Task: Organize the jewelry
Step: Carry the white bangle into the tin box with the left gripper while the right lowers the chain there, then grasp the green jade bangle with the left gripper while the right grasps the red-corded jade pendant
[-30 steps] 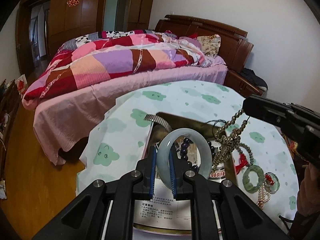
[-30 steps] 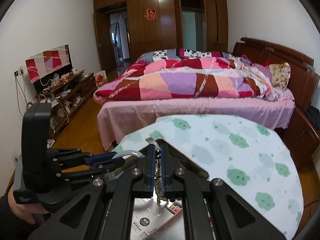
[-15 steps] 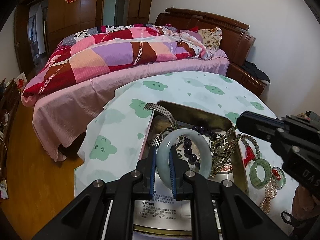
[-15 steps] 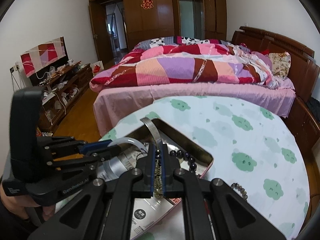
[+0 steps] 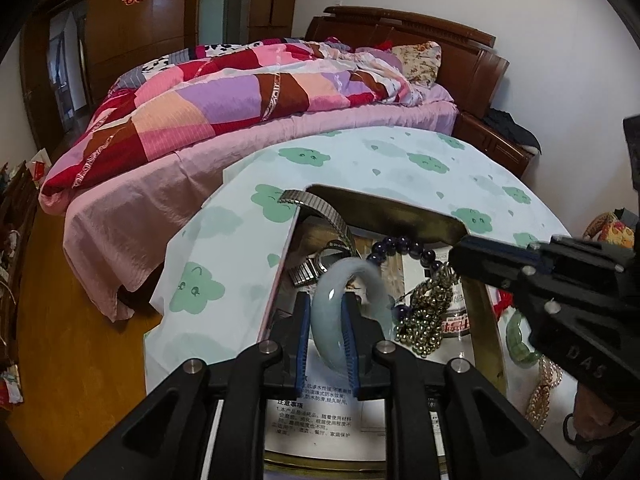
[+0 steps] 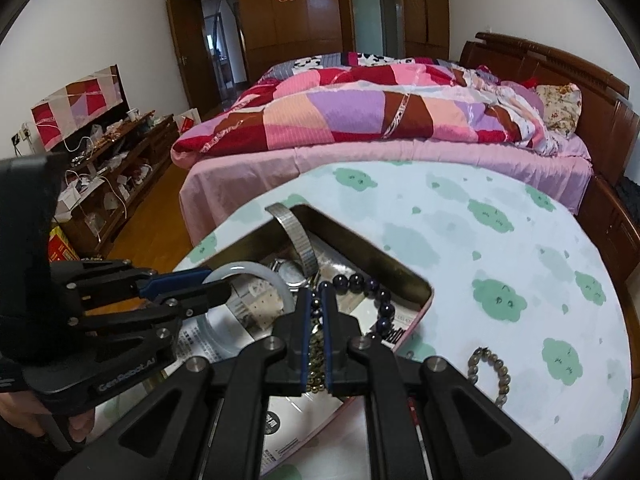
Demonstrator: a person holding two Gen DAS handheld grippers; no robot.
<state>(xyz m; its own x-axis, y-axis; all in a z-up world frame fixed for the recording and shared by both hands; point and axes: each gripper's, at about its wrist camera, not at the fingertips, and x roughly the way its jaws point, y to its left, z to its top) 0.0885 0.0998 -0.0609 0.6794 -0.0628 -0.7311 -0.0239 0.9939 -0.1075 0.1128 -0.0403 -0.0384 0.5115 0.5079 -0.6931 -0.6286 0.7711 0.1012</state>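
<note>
A pale jade bangle stands upright between the blue pads of my left gripper, low over the paper in the open gold tin. The jaws are opening and the pads look just off the bangle. From the right wrist view the bangle and left gripper are at the tin's left side. My right gripper is shut on a brass-coloured bead necklace, whose bunched strands hang into the tin beside the bangle. A metal-band watch and a dark purple bead bracelet lie in the tin.
A green jade pendant and a pearl strand lie on the cloud-print tablecloth right of the tin. A brown bead bracelet lies there too. A bed stands beyond the round table. A hand holds the left gripper.
The right gripper has come down with the bead necklace, whose strands now bunch inside the tin. The left gripper's pads have spread a little around the bangle.
</note>
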